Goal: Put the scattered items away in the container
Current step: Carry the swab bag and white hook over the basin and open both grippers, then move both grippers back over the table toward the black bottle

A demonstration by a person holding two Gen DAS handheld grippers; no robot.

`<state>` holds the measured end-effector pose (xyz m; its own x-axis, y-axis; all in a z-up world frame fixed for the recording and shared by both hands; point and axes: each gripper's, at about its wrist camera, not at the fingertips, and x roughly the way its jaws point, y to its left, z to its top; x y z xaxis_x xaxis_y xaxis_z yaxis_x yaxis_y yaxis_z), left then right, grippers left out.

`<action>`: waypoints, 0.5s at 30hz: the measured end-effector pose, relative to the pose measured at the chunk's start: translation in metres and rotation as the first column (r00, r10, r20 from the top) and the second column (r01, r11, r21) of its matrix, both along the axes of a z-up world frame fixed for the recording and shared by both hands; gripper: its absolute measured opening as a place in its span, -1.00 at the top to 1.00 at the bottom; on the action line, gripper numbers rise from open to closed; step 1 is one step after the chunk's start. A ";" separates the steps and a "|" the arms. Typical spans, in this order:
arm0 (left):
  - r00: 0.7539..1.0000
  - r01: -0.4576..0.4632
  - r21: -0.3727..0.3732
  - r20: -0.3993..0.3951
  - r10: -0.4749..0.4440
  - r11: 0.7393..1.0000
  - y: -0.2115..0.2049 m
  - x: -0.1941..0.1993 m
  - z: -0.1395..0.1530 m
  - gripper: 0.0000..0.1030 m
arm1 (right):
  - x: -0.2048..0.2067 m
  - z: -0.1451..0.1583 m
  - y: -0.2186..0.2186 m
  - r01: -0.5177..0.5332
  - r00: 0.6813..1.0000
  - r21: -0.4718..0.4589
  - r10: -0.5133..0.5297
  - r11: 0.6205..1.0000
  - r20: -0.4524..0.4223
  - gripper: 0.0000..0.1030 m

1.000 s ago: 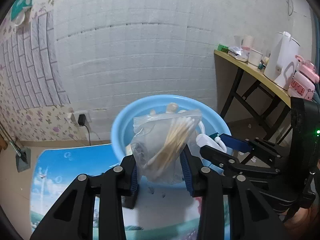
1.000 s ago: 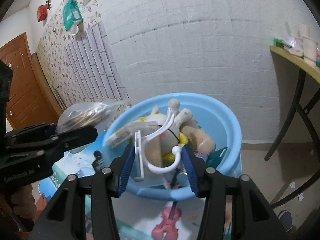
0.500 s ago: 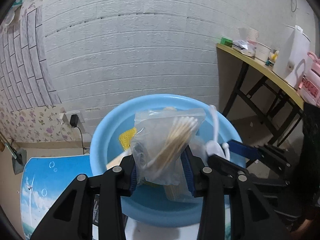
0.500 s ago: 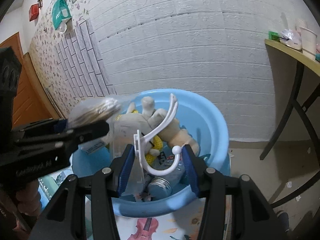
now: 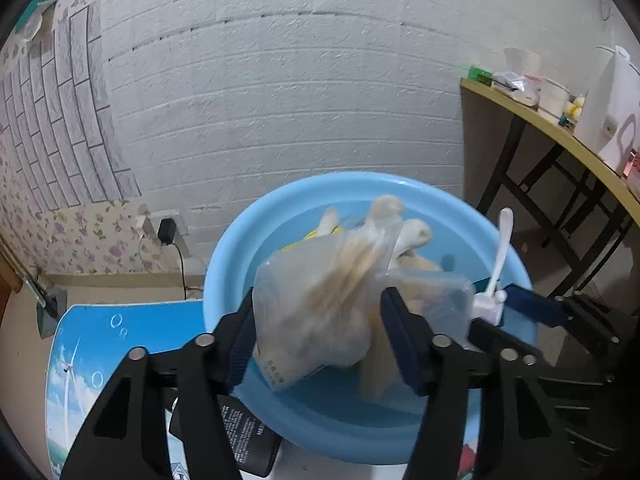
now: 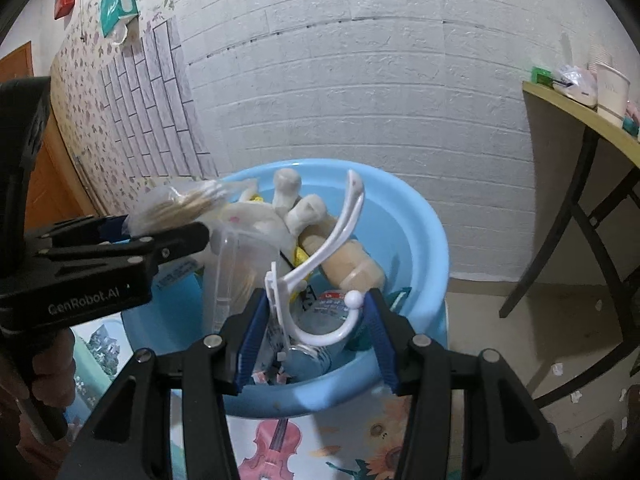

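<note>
A light-blue basin (image 5: 500, 248) (image 6: 420, 232) holds a beige plush toy (image 6: 304, 212), a yellow item and a can. My left gripper (image 5: 318, 332) hangs over the basin with its jaws spread; the clear bag of cotton swabs (image 5: 320, 300) between them is blurred and looks to be slipping free. In the right wrist view the bag (image 6: 180, 208) lies at the left gripper's tips. My right gripper (image 6: 316, 316) is shut on a white plastic wall hook (image 6: 320, 264) above the basin's near rim. The hook also shows in the left wrist view (image 5: 496, 276).
The basin stands on a table with picture mats (image 5: 88, 356) (image 6: 280, 448). A black device (image 5: 240, 432) lies on the mat by the basin's near left side. A yellow-topped side table (image 5: 560, 136) with cups and a kettle stands at right. The brick wall is behind.
Both grippers moved forward over the basin. The left jaws spread wider and the swab bag tilts and blurs, dropping toward the basin. The right still holds the hook.
</note>
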<state>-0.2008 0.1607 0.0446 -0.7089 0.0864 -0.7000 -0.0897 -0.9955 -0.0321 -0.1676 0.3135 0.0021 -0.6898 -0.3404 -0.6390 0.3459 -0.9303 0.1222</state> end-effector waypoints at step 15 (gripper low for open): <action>0.999 0.040 0.077 0.029 -0.042 0.996 -0.017 0.008 -0.006 -0.68 | 0.006 0.000 -0.013 0.028 0.999 0.077 -0.027 0.997 -0.019 -0.13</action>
